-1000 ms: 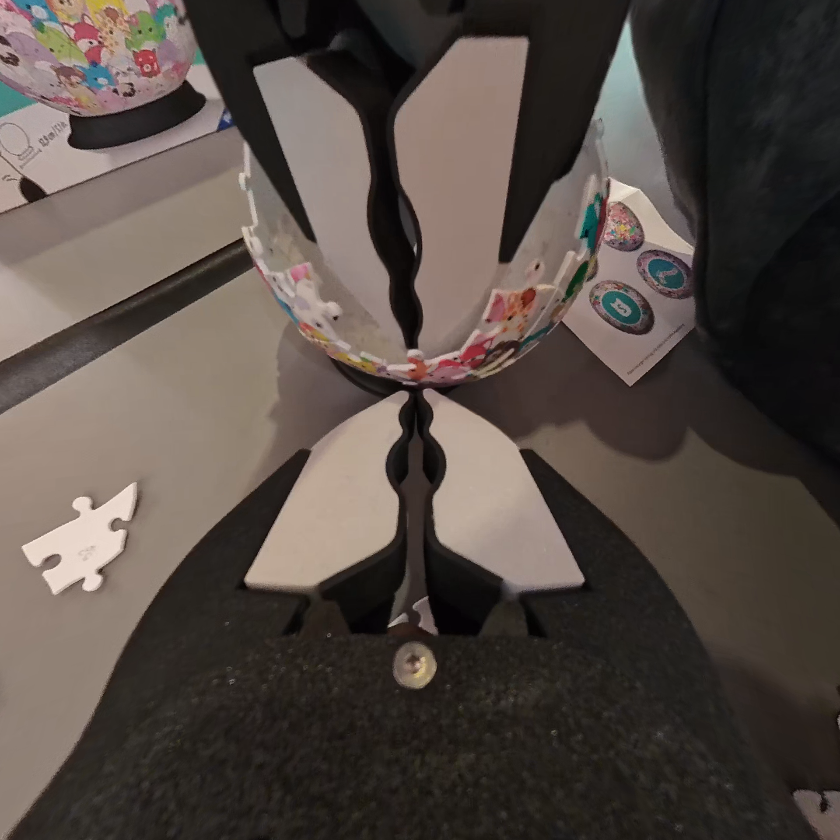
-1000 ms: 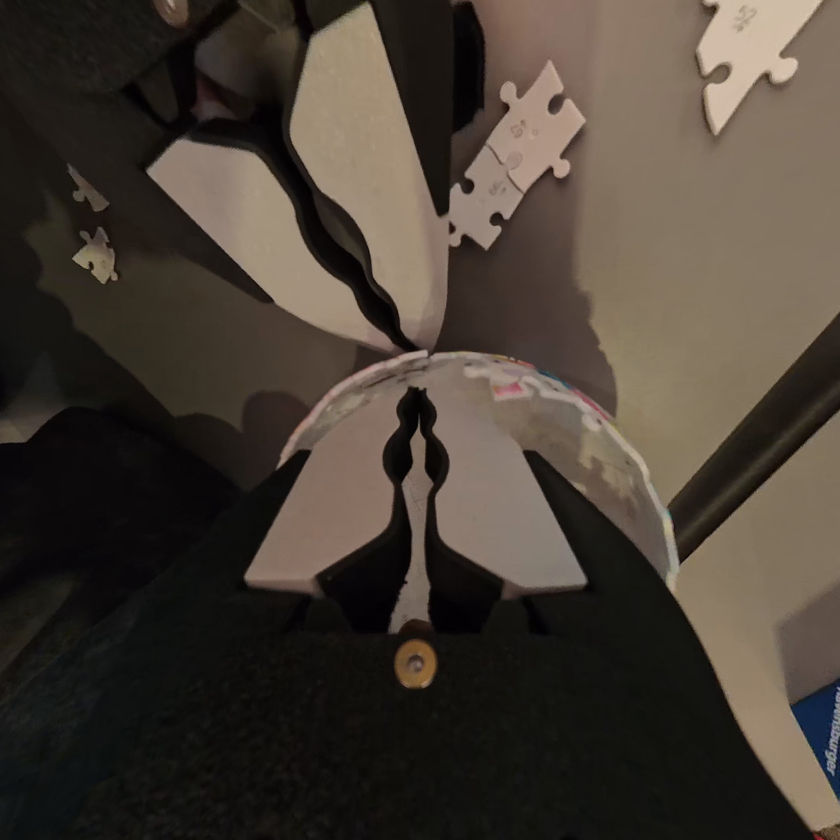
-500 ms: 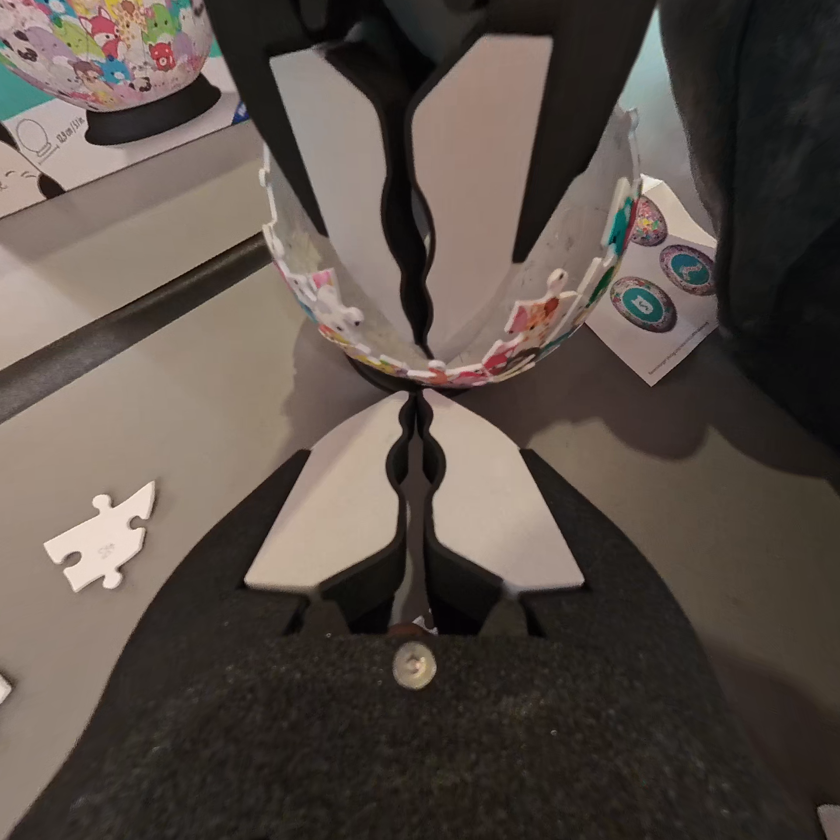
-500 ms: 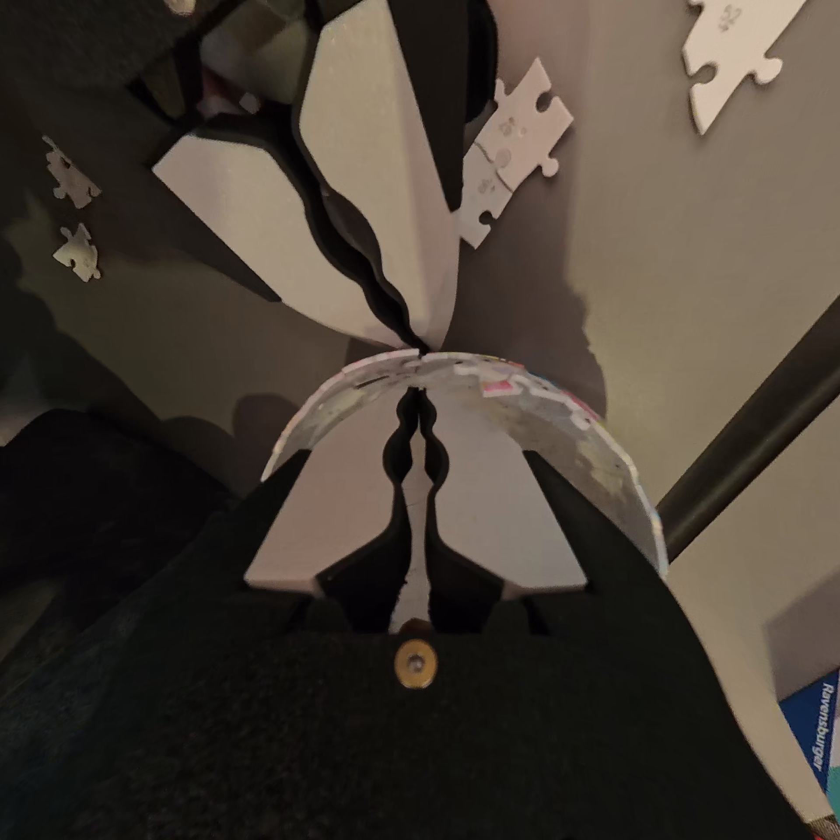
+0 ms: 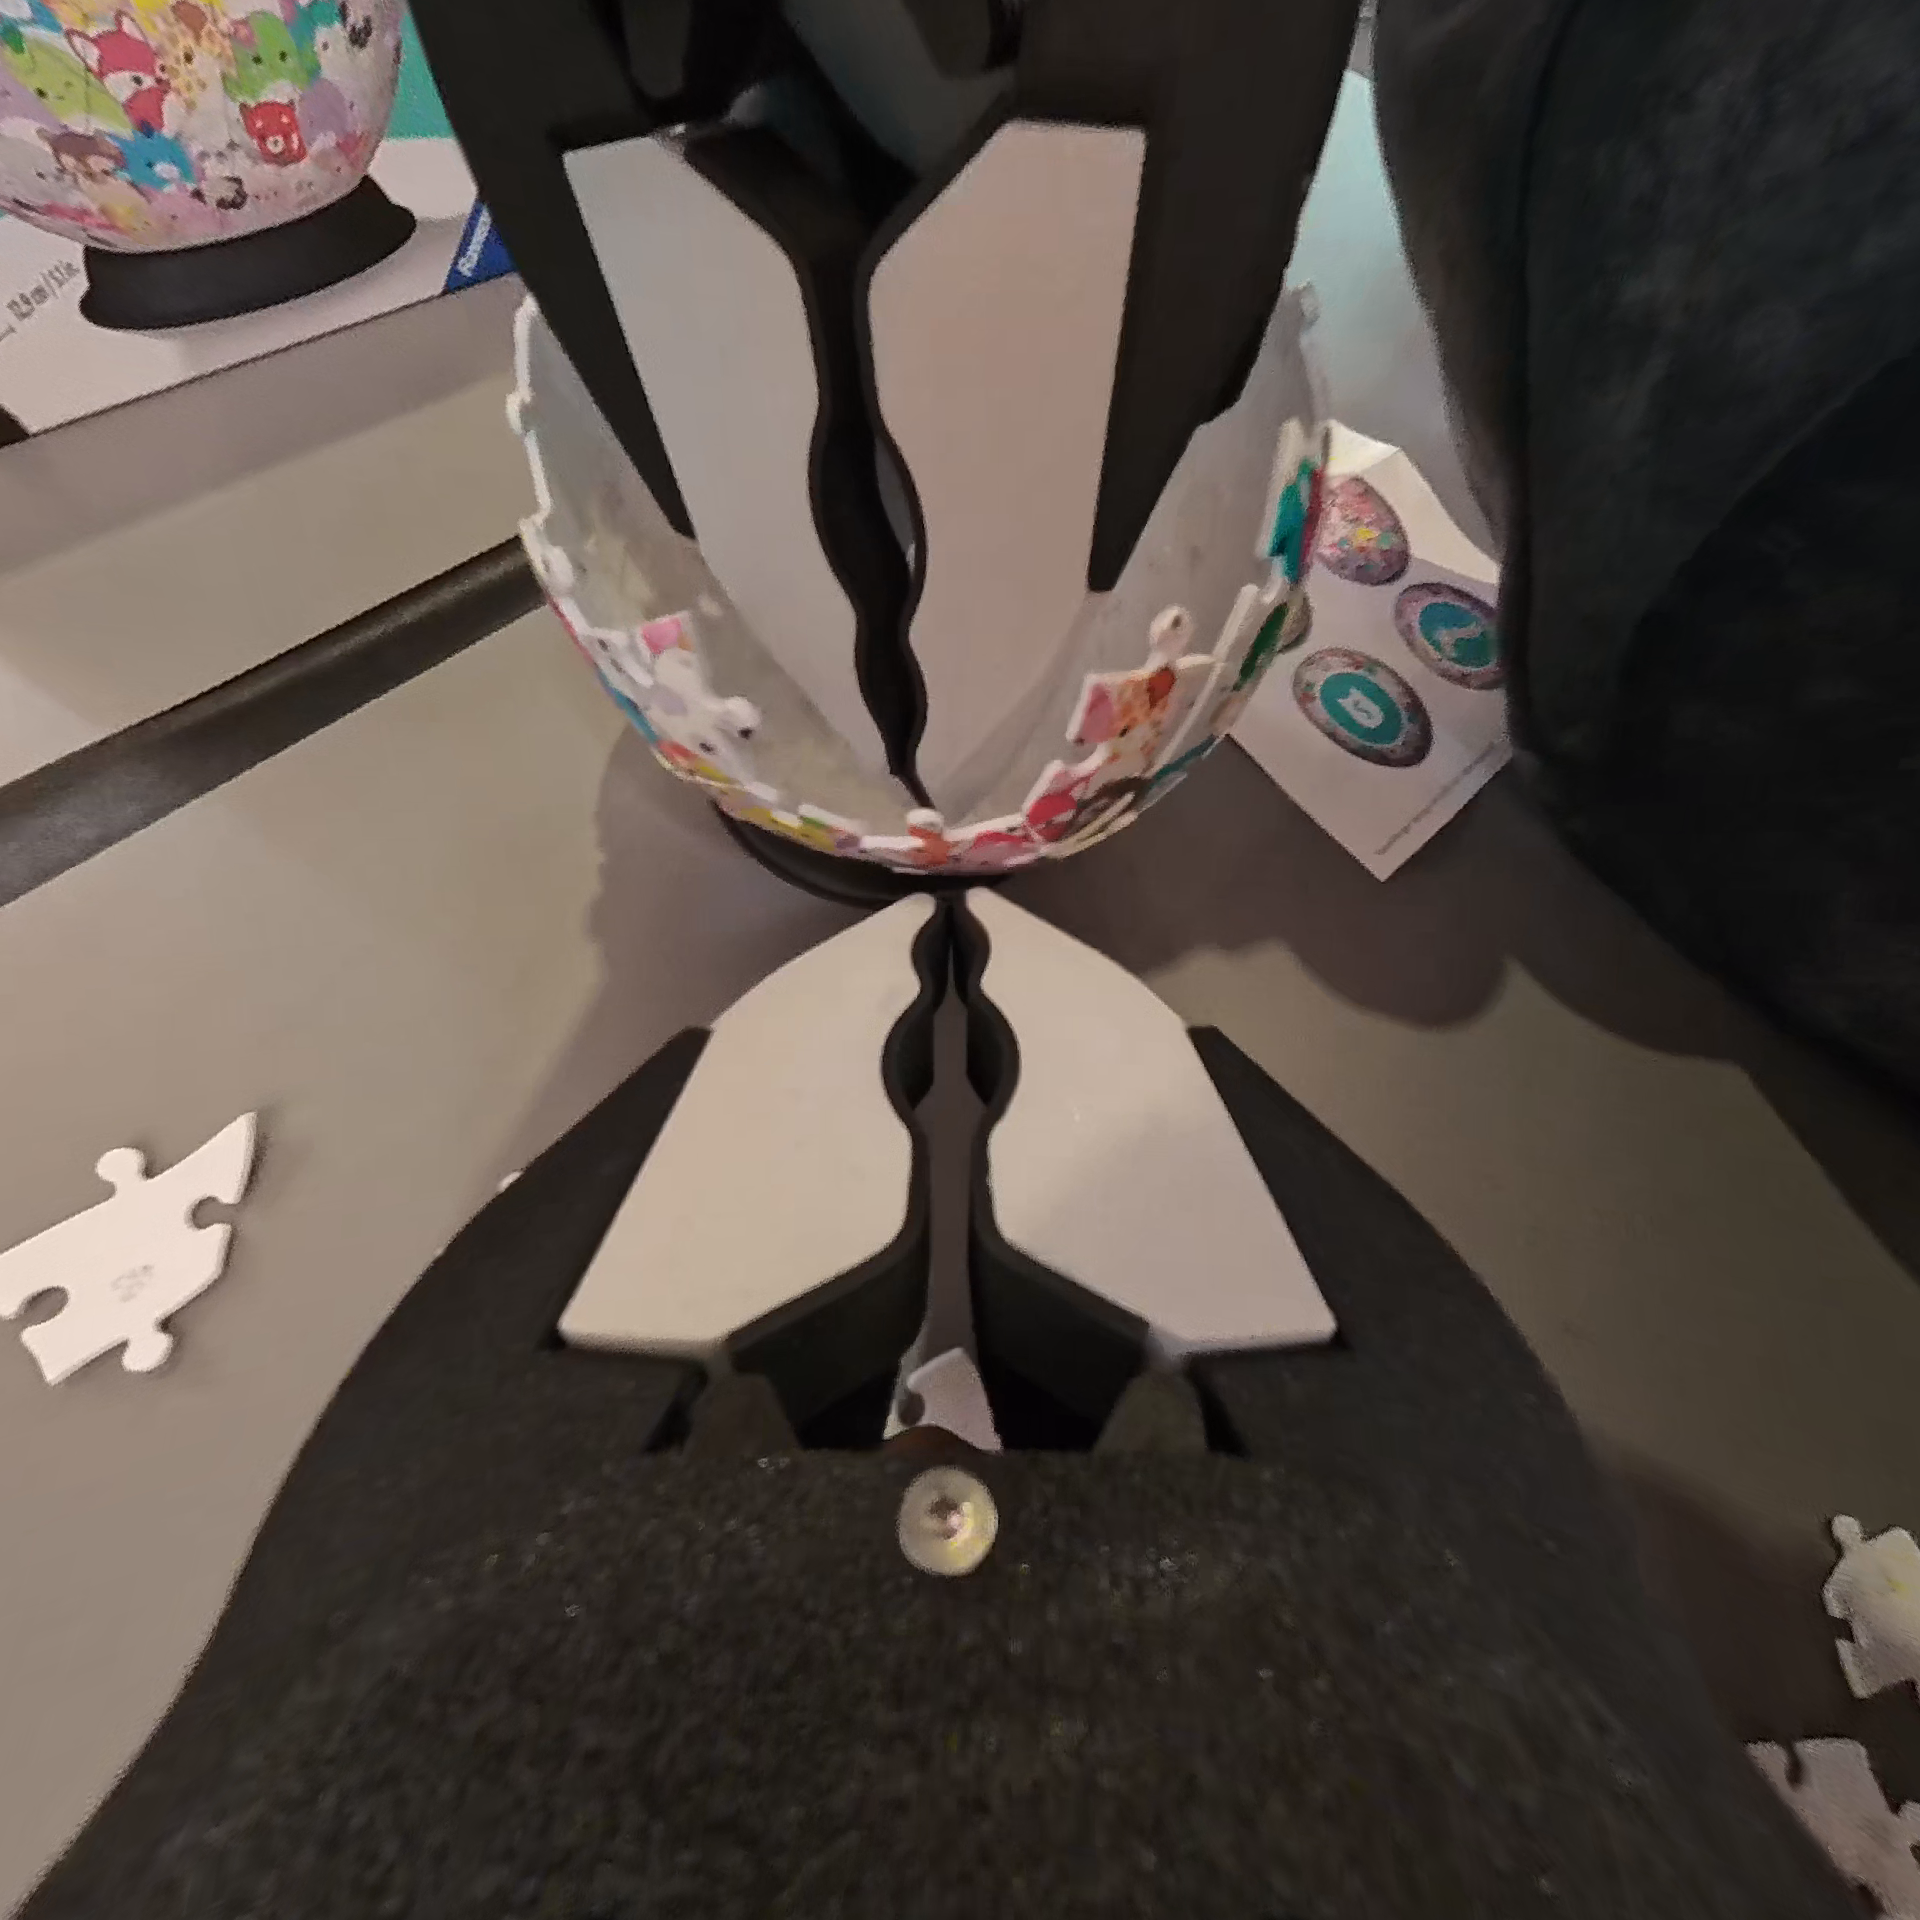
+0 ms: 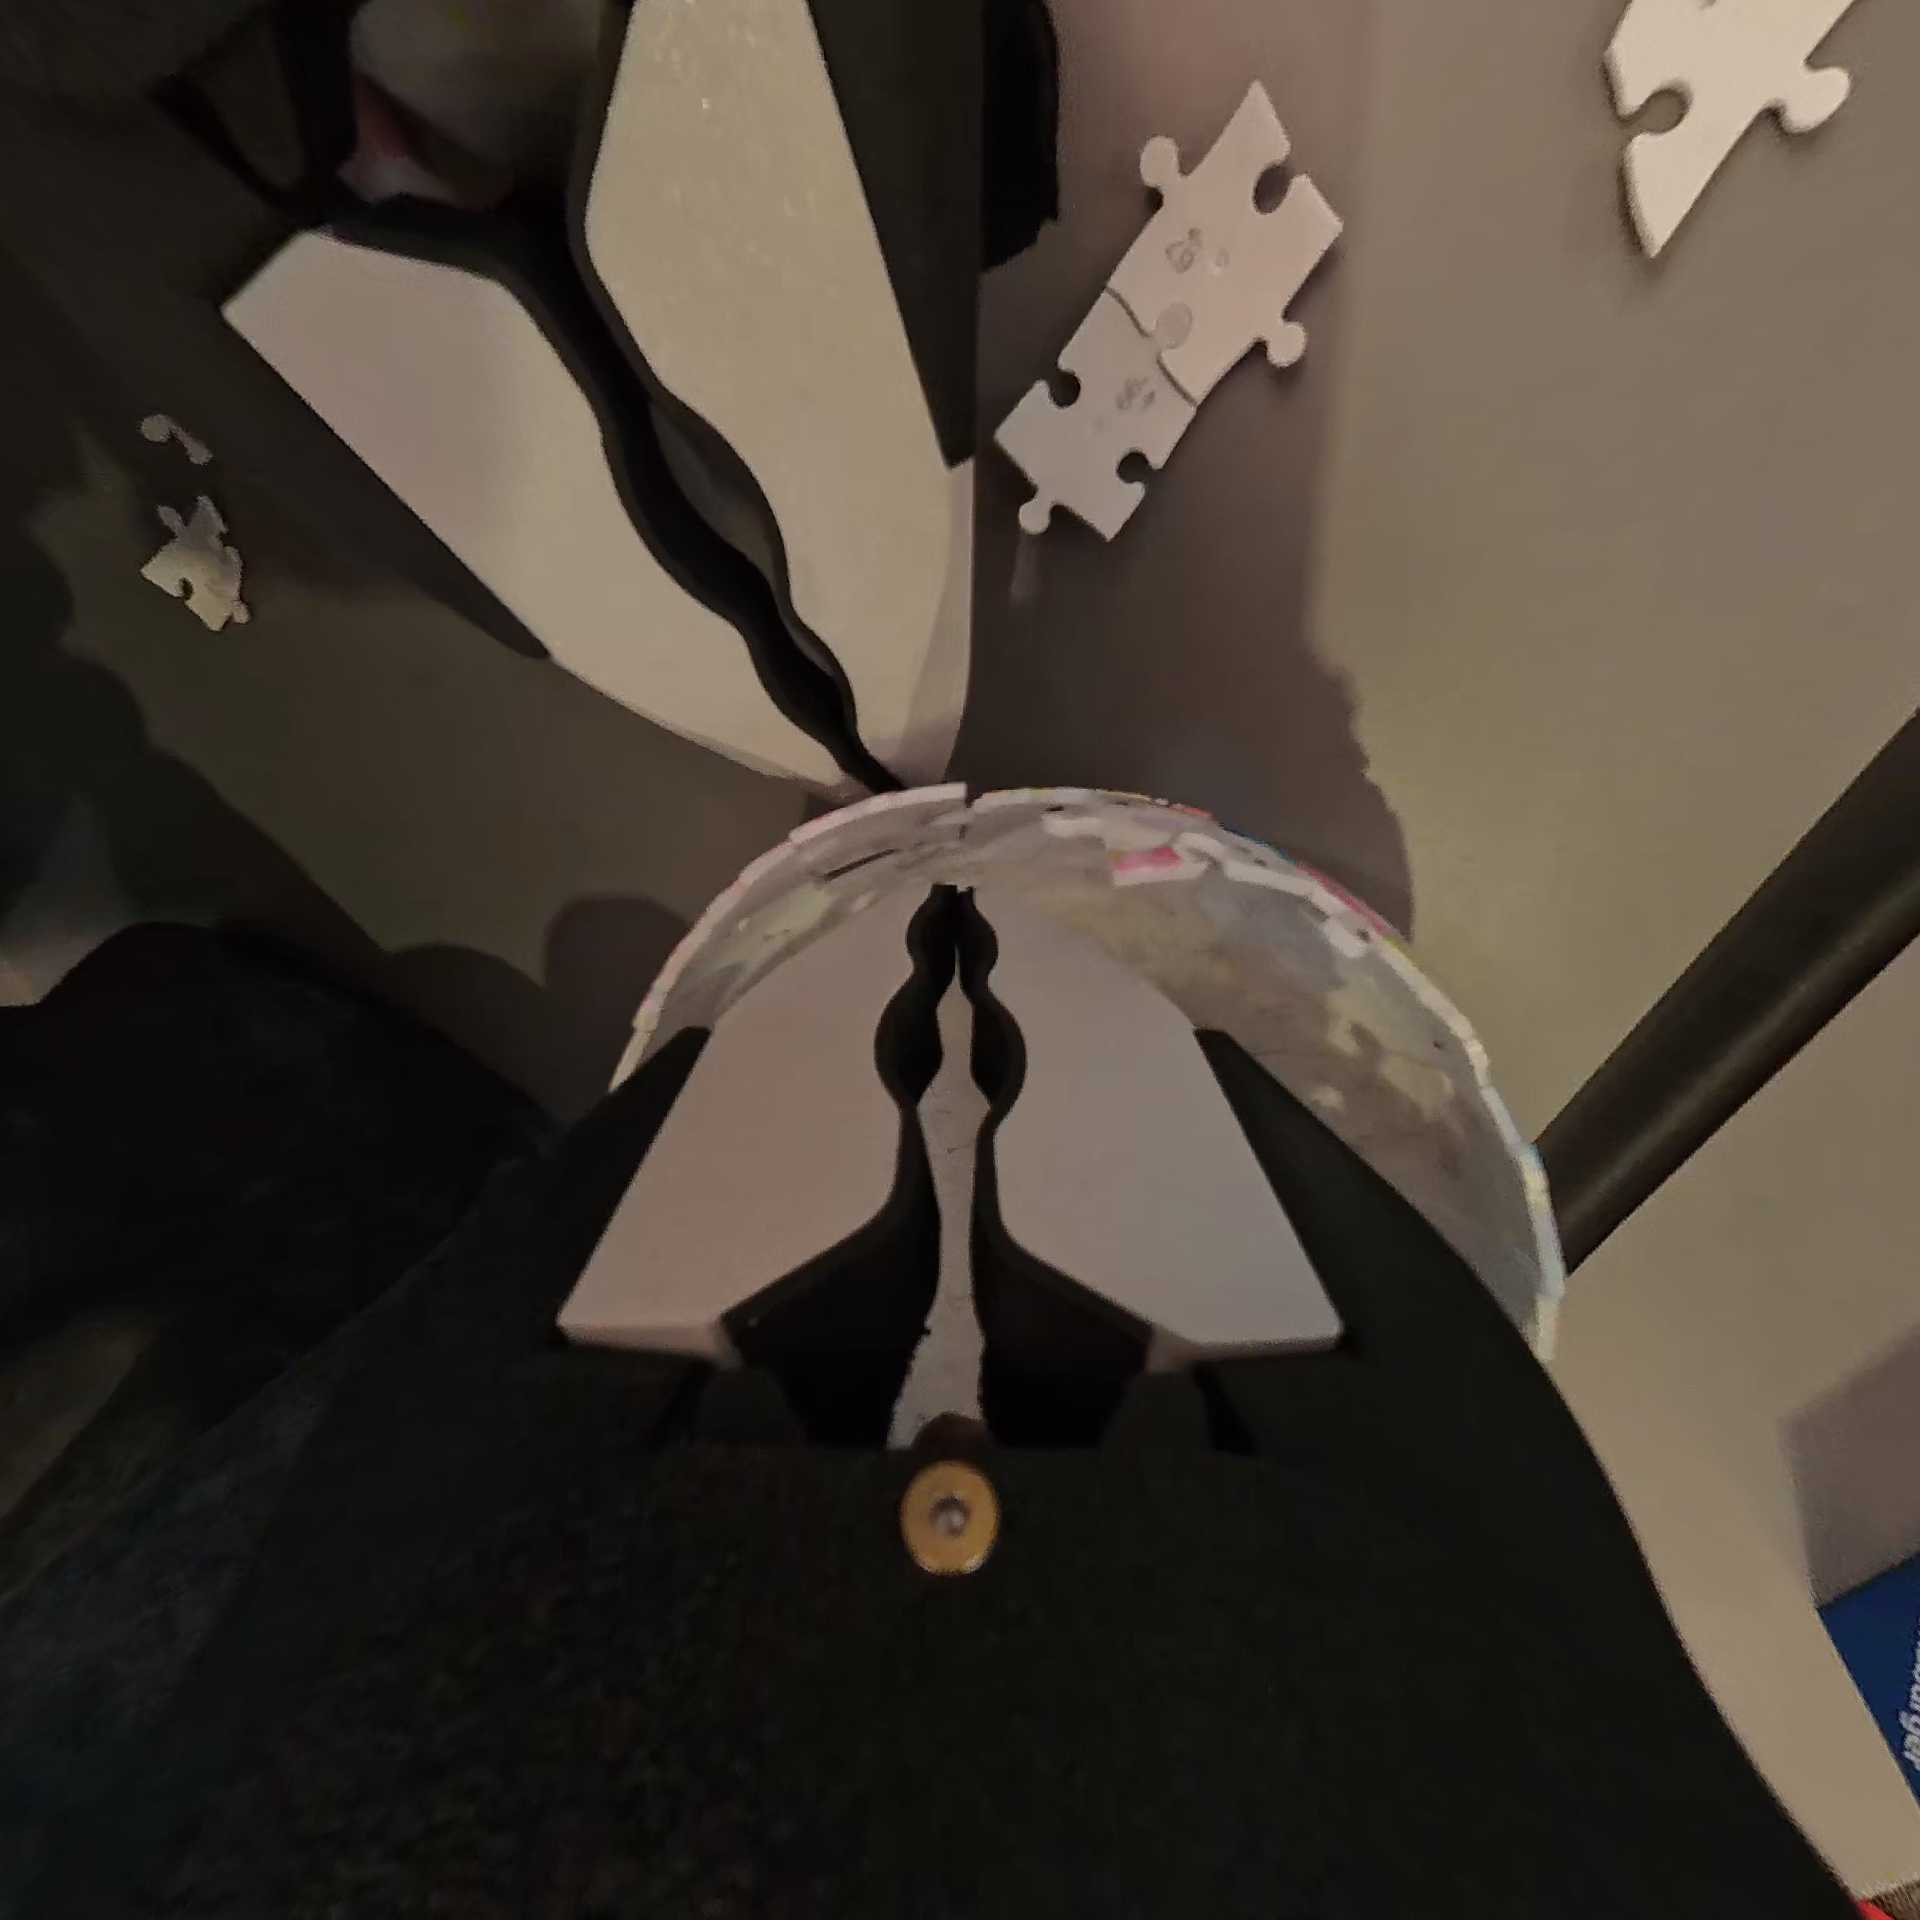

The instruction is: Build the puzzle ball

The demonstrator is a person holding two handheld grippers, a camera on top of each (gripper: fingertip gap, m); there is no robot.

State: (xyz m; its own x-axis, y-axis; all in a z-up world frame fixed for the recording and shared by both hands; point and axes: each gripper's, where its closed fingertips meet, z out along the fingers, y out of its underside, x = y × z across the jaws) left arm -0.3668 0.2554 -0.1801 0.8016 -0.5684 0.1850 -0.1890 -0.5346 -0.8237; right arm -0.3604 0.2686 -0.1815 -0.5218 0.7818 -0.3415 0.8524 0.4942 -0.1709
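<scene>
The half-built puzzle ball point(image 5: 665, 665) is an open bowl of colourful pieces on a black stand point(image 5: 831, 868). My left gripper point(image 5: 951, 906) is shut, its tips against the outside of the near wall just under the rim. My right gripper point(image 5: 920, 795) reaches down into the bowl from above, shut, its tips against the inside of the same spot. In the right wrist view the right gripper point(image 6: 951, 896) is inside the ball point(image 6: 1299, 997). The left gripper point(image 6: 883, 781) meets the rim where a piece point(image 6: 883, 823) sits slightly proud. A white piece point(image 5: 940, 1392) shows through the gap between the left fingers.
The puzzle box point(image 5: 187, 156) lies at the back left and a leaflet point(image 5: 1382, 665) to the right of the ball. Loose white pieces lie on the grey table point(image 5: 125, 1247) point(image 5: 1870, 1600), with two joined ones point(image 6: 1174, 322). A dark seam point(image 5: 260, 707) crosses the table. A person's dark clothing point(image 5: 1714, 416) is on the right. My two grippers' fingertips are within a few centimetres of each other.
Both grippers stay shut at the same spot on the rim. The left view has shifted a little, so the ball and box sit slightly further right; the right view has tilted slightly.
</scene>
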